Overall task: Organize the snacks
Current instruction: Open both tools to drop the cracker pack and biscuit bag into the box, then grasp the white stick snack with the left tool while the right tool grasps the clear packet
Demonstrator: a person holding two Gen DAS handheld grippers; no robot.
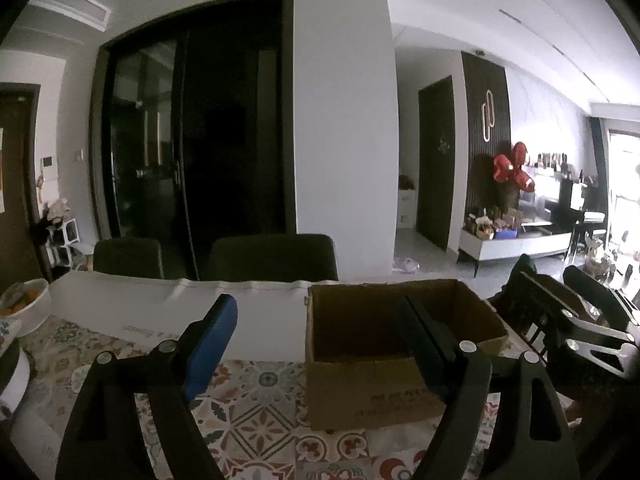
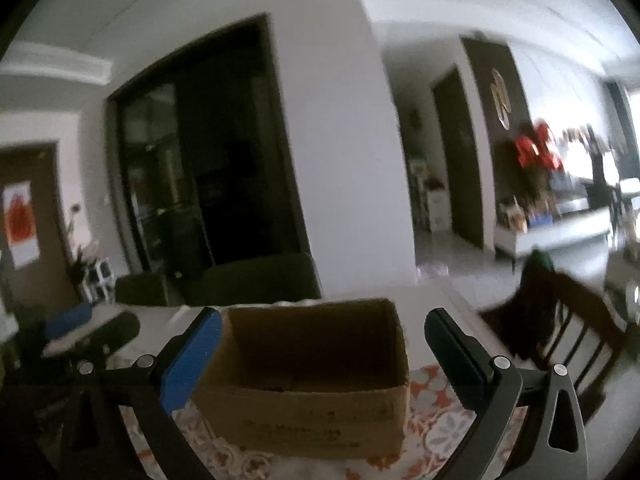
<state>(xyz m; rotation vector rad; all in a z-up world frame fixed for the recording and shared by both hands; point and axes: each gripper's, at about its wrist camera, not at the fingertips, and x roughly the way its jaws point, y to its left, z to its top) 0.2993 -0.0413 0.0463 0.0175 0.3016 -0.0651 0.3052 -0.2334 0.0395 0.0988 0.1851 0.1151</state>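
An open brown cardboard box (image 1: 360,392) stands on the patterned tablecloth (image 1: 260,420). Its inside is dark and I cannot make out any contents. My left gripper (image 1: 318,304) hangs open in front of the box's left half, with nothing between its blue pads. In the right wrist view the box (image 2: 312,412) lies just ahead of my right gripper (image 2: 324,316). That gripper is wide open and its pads do not press on the box. The right gripper (image 1: 564,284) also shows at the right edge of the left wrist view. The left gripper (image 2: 94,326) shows at the far left of the right wrist view.
A long white carton (image 1: 160,312) lies along the table's far side. A white bowl (image 1: 28,308) with orange items sits at the left edge. Two dark chairs (image 1: 272,256) stand behind the table, and a wooden chair (image 2: 560,328) stands at its right.
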